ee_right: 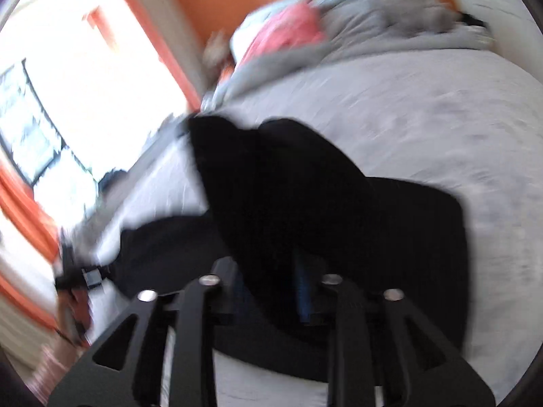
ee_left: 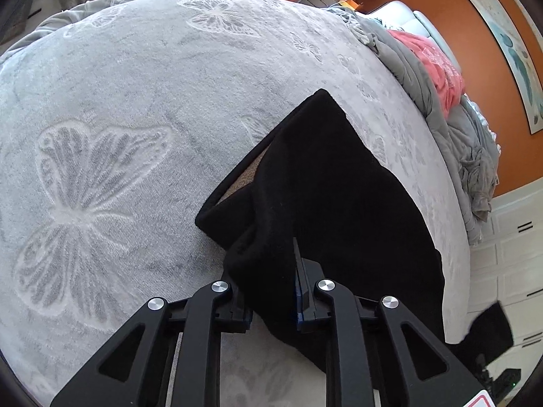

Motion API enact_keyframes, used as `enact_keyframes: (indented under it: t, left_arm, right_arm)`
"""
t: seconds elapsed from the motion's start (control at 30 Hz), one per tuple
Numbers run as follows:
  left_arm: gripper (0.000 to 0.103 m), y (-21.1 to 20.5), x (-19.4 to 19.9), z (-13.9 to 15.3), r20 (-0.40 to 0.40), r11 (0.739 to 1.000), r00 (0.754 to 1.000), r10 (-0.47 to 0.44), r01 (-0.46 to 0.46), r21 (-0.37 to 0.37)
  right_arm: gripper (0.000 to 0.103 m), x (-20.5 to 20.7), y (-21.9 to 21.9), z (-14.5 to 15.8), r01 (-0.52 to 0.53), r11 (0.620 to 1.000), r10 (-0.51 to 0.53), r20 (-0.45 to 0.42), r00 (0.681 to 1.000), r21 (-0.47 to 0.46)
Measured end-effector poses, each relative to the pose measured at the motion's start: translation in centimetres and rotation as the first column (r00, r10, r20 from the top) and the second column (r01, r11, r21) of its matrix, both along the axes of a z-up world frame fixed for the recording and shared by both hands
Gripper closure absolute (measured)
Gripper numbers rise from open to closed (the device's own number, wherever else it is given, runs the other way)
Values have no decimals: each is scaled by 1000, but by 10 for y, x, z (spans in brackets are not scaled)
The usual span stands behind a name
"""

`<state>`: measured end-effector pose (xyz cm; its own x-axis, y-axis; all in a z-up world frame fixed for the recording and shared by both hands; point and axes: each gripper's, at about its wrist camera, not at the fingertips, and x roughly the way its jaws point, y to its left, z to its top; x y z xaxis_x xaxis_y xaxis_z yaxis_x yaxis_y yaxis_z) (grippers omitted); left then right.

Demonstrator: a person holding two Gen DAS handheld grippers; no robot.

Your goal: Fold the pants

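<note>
The black pants lie on the grey butterfly blanket of a bed, with a tan inner lining showing at one fold. My left gripper is shut on a bunched edge of the pants, which drapes between its fingers. In the blurred right wrist view the pants hang in a lifted fold over my right gripper, which is shut on the cloth. The fingertips of both grippers are mostly hidden by fabric.
A heap of grey bedding and a pink cloth lies along the far side of the bed under an orange wall. White drawers stand to the right. A bright window is at left.
</note>
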<state>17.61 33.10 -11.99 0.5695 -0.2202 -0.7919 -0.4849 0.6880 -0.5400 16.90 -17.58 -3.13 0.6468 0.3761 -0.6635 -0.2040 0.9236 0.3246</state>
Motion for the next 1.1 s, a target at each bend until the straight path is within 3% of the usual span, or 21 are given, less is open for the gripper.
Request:
enact_keyframes:
  t: [0.07,0.13,0.2,0.23,0.3,0.4,0.5,0.6,0.67,0.7,0.73,0.87,0.97,1.03,1.1]
  left_arm:
    - [84,3,-3,-1,0,1000,1000,-7,7,-16]
    - [84,5,-5,3,-1,999,1000,-25,25,-20]
    - [83,5,-6,9,6,999,999,-50,50,-2]
    - [82,5,-7,10,13,998,998,-64,63,10]
    - [82,5,-9,9,22,998,997,-68,68,7]
    - [82,4,-11,2,28,999,999,-46,46,-10]
    - [79,2,-14,-3,38,999,999,-18,19,-27]
    - [76,2,-14,-4,35,999,999,0,1,-39]
    - [75,1,-12,-3,27,999,1000,9,-8,-36]
    - [76,0,-10,-2,29,1000,1000,6,-5,-30]
    - [89,-1,-8,-1,31,1000,1000,6,-6,-26]
    - [93,3,-16,31,94,998,995,-11,17,-66]
    - [93,4,-33,58,124,991,991,-58,73,-115]
    - [93,1,-49,65,101,992,991,-84,93,-86]
    - [92,-2,-64,53,63,990,994,-91,98,-106]
  right_arm:
    - [65,-2,56,-31,-78,984,72,-40,997,-163]
    - [65,-15,65,-31,-83,983,79,-28,996,-166]
    - [58,-31,42,-15,-23,993,23,2,1000,-117]
    - [42,-40,22,-8,31,995,-29,20,999,-99]
    - [22,-56,-34,1,200,974,-196,41,980,-109]
    - [21,-70,-99,-21,343,930,-351,-35,936,-135]
    - [21,-66,-144,-57,392,920,-384,-189,904,5]
    - [21,-59,-146,-80,381,916,-345,-239,908,124]
    - [28,-50,-133,-83,374,921,-348,-203,915,108]
    - [63,-49,-124,-82,350,929,-321,-210,924,118]
    - [75,-46,-121,-81,348,928,-313,-229,922,131]
    - [84,-61,-121,-25,294,935,-268,-145,952,199]
    - [84,-94,-122,17,239,957,-228,-86,970,167]
    - [83,-113,-129,20,259,957,-249,-90,964,126]
    - [78,-133,-141,-2,270,960,-259,-129,957,74]
